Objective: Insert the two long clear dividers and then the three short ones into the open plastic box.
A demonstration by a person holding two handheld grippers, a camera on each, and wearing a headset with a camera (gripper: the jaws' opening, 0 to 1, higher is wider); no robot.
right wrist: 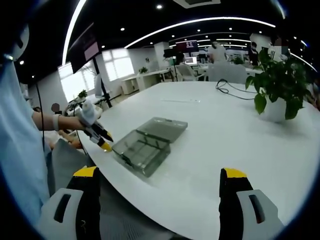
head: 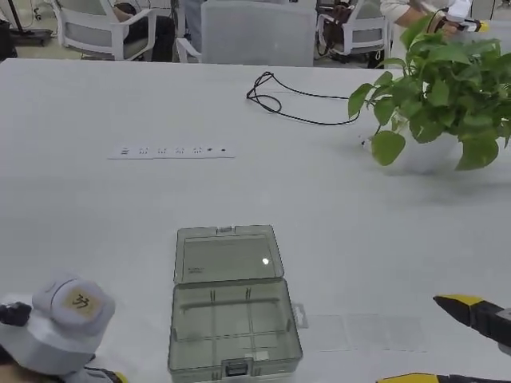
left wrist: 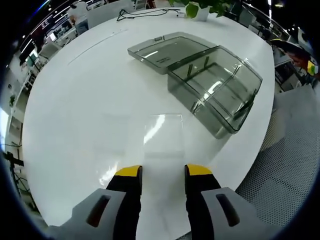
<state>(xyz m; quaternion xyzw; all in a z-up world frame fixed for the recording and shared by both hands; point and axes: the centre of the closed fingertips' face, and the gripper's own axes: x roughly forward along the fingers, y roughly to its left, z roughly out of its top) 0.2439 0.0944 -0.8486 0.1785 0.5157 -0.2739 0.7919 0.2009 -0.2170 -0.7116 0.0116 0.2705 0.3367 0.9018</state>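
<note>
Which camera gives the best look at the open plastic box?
Left gripper view: the box is largest, inner slots clear. Head view shows it whole from above, smaller; right gripper view, distant.

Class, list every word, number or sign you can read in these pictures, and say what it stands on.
No text reads clearly.
Mark on the round sticker atop the left tool: too blurred to read.
Marks on the power strip: too small to read.
Picture on the far screen: too blurred to read.
The plastic box: no label seen.
</note>
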